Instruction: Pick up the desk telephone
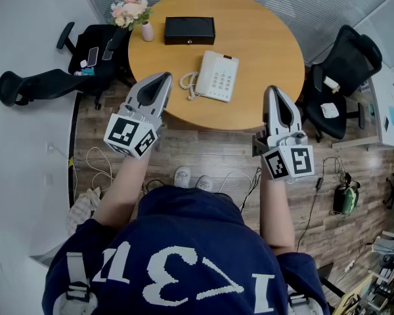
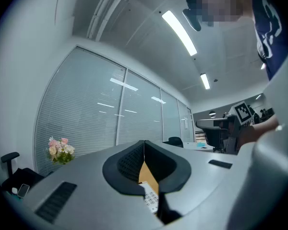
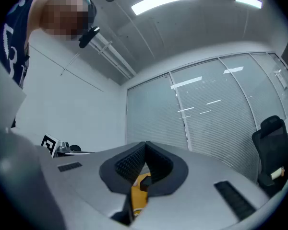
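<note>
Both grippers closed and empty at the table's near edge.

The left gripper (image 1: 161,79) and the right gripper (image 1: 274,90) each have their jaws pressed together with nothing between them, held by the near rim of the round wooden table (image 1: 269,38). The white telephone (image 1: 217,75) sits on the table's near half, between the two grippers, its coiled cord on its left. A black box (image 1: 190,30) lies toward the table's far side, flowers (image 1: 130,10) at its far left edge.
</note>
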A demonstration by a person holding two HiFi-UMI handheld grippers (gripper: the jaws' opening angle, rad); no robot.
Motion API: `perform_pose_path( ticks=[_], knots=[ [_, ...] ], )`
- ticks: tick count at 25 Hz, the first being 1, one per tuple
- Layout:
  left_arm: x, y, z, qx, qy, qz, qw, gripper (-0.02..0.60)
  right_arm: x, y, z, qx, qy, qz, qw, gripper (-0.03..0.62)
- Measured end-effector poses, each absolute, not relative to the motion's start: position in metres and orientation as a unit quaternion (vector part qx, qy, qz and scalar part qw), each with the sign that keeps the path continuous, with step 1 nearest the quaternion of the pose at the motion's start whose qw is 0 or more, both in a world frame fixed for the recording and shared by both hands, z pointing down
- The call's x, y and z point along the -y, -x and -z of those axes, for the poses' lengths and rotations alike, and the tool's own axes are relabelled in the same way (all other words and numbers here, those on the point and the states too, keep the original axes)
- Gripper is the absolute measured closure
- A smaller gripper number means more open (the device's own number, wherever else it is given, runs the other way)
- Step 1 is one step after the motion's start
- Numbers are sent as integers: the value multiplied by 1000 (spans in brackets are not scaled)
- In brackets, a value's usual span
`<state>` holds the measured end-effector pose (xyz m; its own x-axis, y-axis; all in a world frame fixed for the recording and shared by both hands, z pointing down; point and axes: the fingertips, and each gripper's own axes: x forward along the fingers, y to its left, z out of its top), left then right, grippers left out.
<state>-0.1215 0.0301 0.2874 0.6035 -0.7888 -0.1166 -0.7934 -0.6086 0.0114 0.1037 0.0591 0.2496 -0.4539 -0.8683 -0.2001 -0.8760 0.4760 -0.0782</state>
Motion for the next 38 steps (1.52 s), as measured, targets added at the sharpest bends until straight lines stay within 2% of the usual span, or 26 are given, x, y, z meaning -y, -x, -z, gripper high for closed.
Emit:
perform_pose_path(
  ticks=[29, 38],
  knots=[
    [-55, 86, -304, -485, 873, -41, 8, 566, -65, -131, -270, -884, 454, 29, 110, 566],
    [-9, 83, -302, -468, 882, -53, 13, 566, -25, -127, -267, -879, 465, 17, 106, 566]
  ],
)
